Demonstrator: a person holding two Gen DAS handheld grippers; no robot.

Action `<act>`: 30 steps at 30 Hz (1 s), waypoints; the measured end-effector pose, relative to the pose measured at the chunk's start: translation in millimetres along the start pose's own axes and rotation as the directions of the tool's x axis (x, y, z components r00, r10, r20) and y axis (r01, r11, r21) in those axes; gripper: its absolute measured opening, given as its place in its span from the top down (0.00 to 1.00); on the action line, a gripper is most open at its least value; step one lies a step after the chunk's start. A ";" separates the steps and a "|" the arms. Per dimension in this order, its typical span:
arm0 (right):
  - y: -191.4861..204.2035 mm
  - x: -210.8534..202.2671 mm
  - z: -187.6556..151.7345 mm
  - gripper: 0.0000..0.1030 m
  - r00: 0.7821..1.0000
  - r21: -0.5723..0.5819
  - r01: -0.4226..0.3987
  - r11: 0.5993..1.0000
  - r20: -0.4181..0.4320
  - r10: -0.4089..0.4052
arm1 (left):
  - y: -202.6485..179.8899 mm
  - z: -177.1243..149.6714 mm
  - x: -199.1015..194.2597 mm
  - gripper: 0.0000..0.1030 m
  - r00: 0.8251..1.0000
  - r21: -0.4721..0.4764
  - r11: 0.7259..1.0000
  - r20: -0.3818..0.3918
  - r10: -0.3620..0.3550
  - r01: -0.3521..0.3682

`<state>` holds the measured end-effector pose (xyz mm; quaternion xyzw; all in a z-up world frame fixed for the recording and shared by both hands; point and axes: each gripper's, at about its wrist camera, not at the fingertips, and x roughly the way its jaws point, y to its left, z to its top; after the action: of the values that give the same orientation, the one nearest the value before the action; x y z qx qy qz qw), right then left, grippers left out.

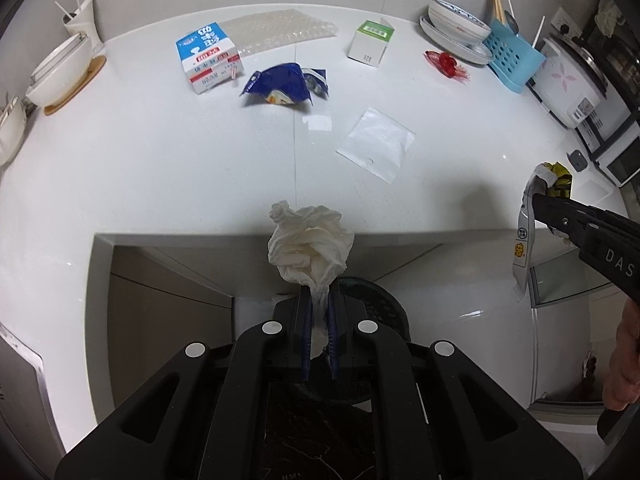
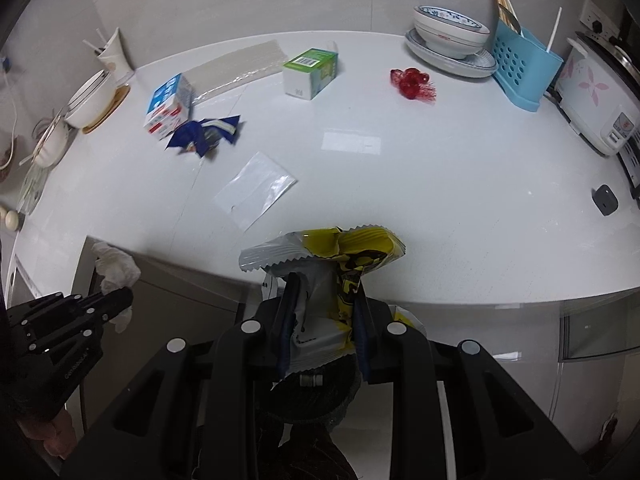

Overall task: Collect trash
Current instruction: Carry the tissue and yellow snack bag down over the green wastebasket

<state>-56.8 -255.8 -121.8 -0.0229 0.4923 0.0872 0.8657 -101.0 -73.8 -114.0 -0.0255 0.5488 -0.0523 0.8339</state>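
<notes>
My left gripper [image 1: 319,292] is shut on a crumpled white tissue [image 1: 310,248], held off the counter's front edge above a dark bin [image 1: 380,304]. My right gripper [image 2: 324,296] is shut on a yellow and silver snack wrapper [image 2: 332,256], also off the front edge; it shows in the left wrist view [image 1: 528,216] too. On the white counter [image 1: 200,168] lie a blue snack bag [image 1: 286,84], a milk carton [image 1: 208,56], a green and white box [image 1: 370,42], a red wrapper [image 1: 448,64], a clear plastic sleeve [image 1: 376,142] and bubble wrap [image 1: 276,32].
Bowls on a wooden coaster [image 1: 60,68] and a cup with straws [image 1: 82,16] stand at the left. Stacked dishes [image 1: 456,28], a blue cutlery holder [image 1: 512,56] and a rice cooker [image 1: 568,80] stand at the right. A cabinet [image 1: 160,280] lies below the counter.
</notes>
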 end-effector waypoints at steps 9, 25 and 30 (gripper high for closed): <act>9.8 -5.0 -34.3 0.77 0.999 -0.049 -0.050 0.998 -0.023 0.049 | -6.4 -30.3 4.7 0.95 1.000 -0.013 1.000 -0.016 -0.007 0.007; 9.8 24.5 -91.2 0.77 0.990 -0.064 -0.087 0.994 -0.118 0.079 | -8.4 -75.2 30.1 0.95 0.999 -0.033 0.999 -0.045 -0.025 0.023; 6.3 45.2 -104.1 0.77 0.985 -0.046 -0.089 0.995 -0.153 0.081 | -9.5 -81.5 44.5 0.94 0.999 -0.037 0.999 -0.050 -0.022 0.020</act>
<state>-123.6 -256.9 -213.7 -0.0312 0.5544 0.1349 0.8206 -158.9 -87.2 -186.0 -0.0451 0.5702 -0.0519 0.8187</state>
